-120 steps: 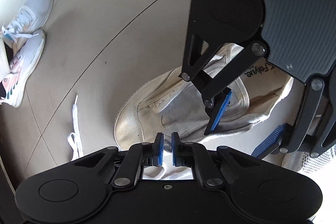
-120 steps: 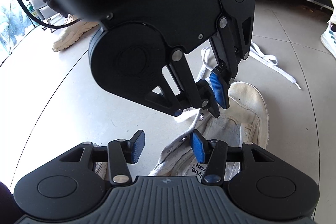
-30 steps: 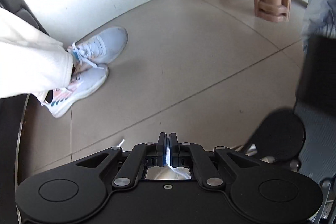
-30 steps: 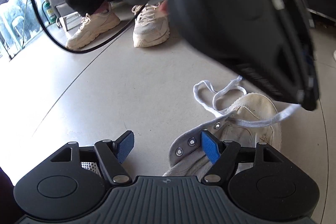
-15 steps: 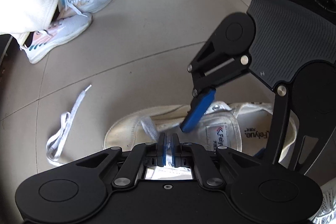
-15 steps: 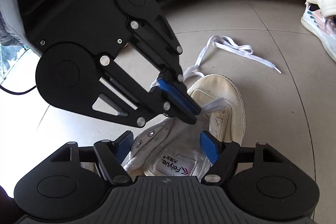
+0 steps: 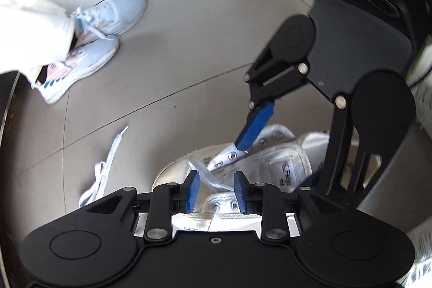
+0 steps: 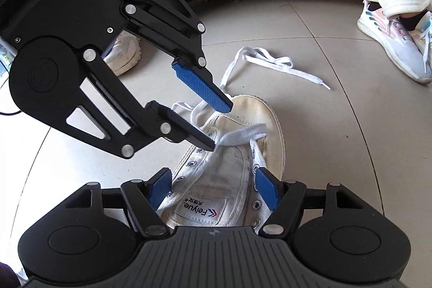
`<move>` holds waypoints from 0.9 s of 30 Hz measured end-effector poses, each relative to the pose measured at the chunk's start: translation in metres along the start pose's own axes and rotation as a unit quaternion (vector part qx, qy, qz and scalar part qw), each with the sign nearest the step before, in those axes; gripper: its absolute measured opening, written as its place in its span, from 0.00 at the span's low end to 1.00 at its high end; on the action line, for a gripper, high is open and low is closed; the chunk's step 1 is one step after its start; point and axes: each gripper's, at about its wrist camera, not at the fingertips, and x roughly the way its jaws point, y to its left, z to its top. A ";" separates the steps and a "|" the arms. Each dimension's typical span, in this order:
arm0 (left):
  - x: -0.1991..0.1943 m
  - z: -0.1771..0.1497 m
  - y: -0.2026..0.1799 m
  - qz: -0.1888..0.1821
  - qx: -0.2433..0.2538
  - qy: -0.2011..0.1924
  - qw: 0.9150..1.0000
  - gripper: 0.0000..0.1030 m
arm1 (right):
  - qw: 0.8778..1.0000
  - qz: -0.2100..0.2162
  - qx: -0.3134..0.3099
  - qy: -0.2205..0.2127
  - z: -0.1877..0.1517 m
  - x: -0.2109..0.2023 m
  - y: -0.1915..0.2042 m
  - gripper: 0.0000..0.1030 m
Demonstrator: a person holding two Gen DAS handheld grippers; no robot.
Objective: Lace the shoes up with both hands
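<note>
As the left gripper (image 8: 220, 126) lets go — jaws opening, lace (image 8: 240, 136) between them — the right gripper (image 8: 213, 186) waits wide, empty, straddling the shoe (image 8: 216, 180).

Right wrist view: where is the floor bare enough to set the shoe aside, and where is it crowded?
Bare tile lies right of the canvas shoe, between the loose lace and a bystander's sneakers. It is crowded over the eyelets: the left gripper, jaws opening around the lace, and the open right gripper.
</note>
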 end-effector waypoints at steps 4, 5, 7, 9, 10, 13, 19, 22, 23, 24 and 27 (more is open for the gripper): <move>-0.012 0.001 0.005 -0.003 -0.009 -0.025 1.000 0.25 | 1.000 0.003 0.003 0.001 -0.002 0.000 -0.002 0.69; -0.012 0.001 0.004 0.002 -0.001 -0.022 1.000 0.25 | 1.000 0.004 0.003 0.002 -0.002 0.000 -0.003 0.69; -0.002 0.000 -0.008 0.019 0.092 0.008 0.996 0.25 | 1.000 0.004 0.000 0.003 -0.002 0.001 -0.003 0.69; 0.005 -0.001 -0.019 0.016 0.166 0.018 0.986 0.23 | 1.000 0.003 -0.003 0.005 -0.003 0.001 -0.003 0.69; 0.007 -0.001 -0.021 0.016 0.189 0.017 0.982 0.23 | 1.000 0.003 -0.003 0.006 -0.004 0.002 -0.003 0.69; 0.017 0.004 -0.022 0.010 0.252 0.015 0.968 0.22 | 1.000 0.005 0.006 0.007 -0.006 0.001 -0.005 0.69; 0.029 0.002 -0.025 -0.020 0.406 0.028 0.913 0.23 | 1.000 0.014 0.019 0.002 -0.010 0.000 -0.012 0.69; 0.032 0.001 -0.026 -0.037 0.447 0.028 0.893 0.23 | 0.999 0.020 0.026 -0.001 -0.012 0.000 -0.015 0.69; 0.034 0.000 -0.028 -0.043 0.463 0.029 0.885 0.23 | 0.999 0.022 0.029 -0.002 -0.012 0.000 -0.016 0.69; 0.036 -0.002 -0.030 -0.049 0.479 0.030 0.876 0.23 | 0.999 0.024 0.032 -0.002 -0.013 -0.001 -0.018 0.69; 0.042 -0.007 -0.036 -0.059 0.507 0.026 0.860 0.21 | 0.999 0.028 0.034 -0.004 -0.013 -0.001 -0.019 0.69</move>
